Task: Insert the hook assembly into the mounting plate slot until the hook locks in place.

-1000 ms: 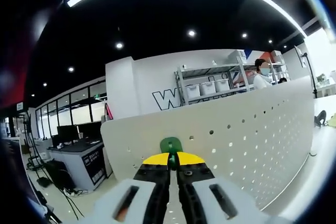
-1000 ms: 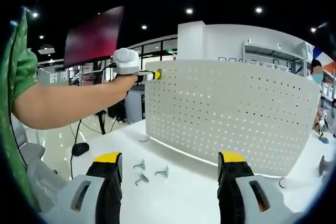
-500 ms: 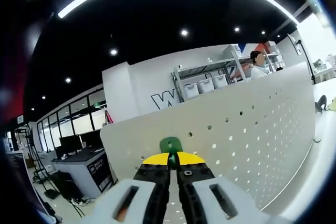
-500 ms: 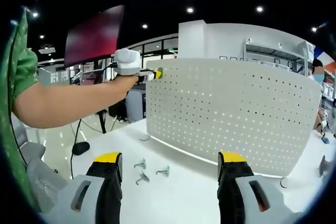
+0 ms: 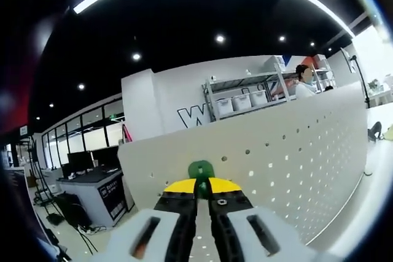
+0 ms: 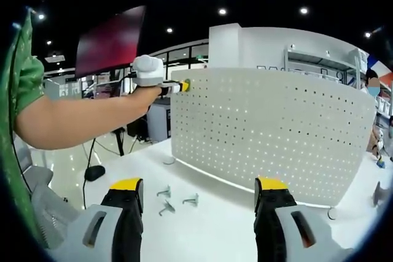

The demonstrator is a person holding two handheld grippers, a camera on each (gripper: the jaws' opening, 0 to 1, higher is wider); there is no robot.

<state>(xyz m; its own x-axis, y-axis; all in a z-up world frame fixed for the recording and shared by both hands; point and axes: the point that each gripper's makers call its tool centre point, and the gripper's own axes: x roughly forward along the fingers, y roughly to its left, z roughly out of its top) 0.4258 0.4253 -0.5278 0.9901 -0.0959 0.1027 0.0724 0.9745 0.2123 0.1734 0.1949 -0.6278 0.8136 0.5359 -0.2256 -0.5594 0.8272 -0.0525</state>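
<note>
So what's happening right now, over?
Left gripper shut on green hook, at pegboard top corner. Right gripper open, low. Spare hooks on table.

1. The left tongs [image 5: 198,183] are pressed together on a green hook [image 5: 199,169], their yellow tips meeting at its base.
2. The hook sits against the upper corner of the white perforated plate [image 5: 295,157].
3. Beyond the plate stands a shelving rack [image 5: 245,96] holding bins.

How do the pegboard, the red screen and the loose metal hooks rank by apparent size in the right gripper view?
1. pegboard
2. red screen, though it stands farther back
3. loose metal hooks, each tiny and alike
</note>
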